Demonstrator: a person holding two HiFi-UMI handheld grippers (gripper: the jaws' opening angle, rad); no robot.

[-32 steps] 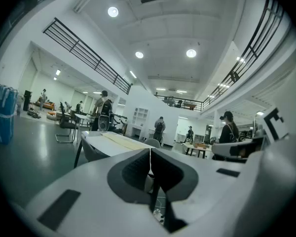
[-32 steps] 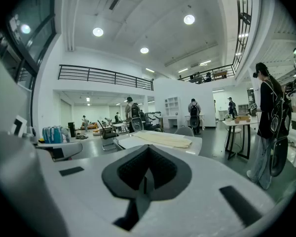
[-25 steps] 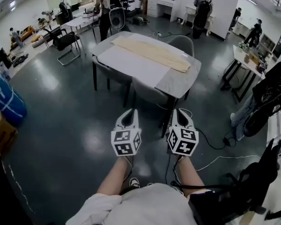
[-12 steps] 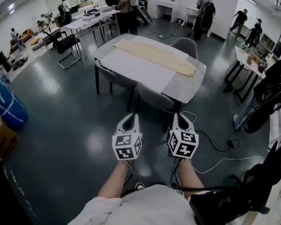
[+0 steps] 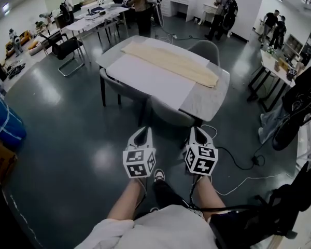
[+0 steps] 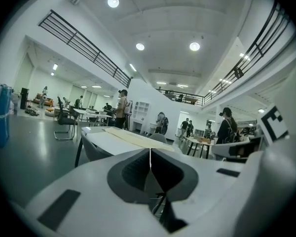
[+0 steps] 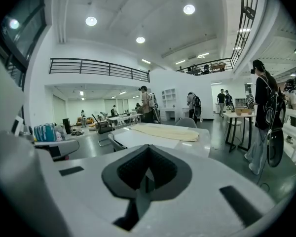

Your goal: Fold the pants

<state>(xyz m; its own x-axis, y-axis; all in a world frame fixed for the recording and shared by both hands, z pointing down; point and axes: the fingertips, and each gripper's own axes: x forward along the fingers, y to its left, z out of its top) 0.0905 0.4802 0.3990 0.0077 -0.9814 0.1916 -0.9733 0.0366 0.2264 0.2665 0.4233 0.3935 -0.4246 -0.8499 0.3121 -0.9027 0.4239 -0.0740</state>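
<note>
**Cream pants flat on the bench, both tools closed and empty**

Cream pants [image 5: 171,62] lie flat and long across the far half of the bench [image 5: 205,104], at twelve o'clock from us and well apart from both tools. Our left tool [image 5: 141,130] has its jaws pressed together on nothing. Our right tool [image 5: 198,129] reads the same, closed and empty. We judge that folding has not begun.

Several things could go wrong from here. With the jaws closed we cannot pinch cloth, so arriving like this would only push and wrinkle the fabric. The pants lie on the far side of the bench, so a long reach over the near edge may drag them askew or catch only one layer. A grey chair [image 5: 168,113] is tucked in at the near edge, between us and the cloth, and may block our stance.

Around us, a blue bag [image 5: 5,121] and a cardboard box [image 5: 0,160] sit at nine o'clock, and a second chair [image 5: 114,84] stands at eleven. A cable [image 5: 238,165] loops over the floor at three, which is a trip risk. A person with a black backpack [image 5: 300,105] stands beyond it.
</note>
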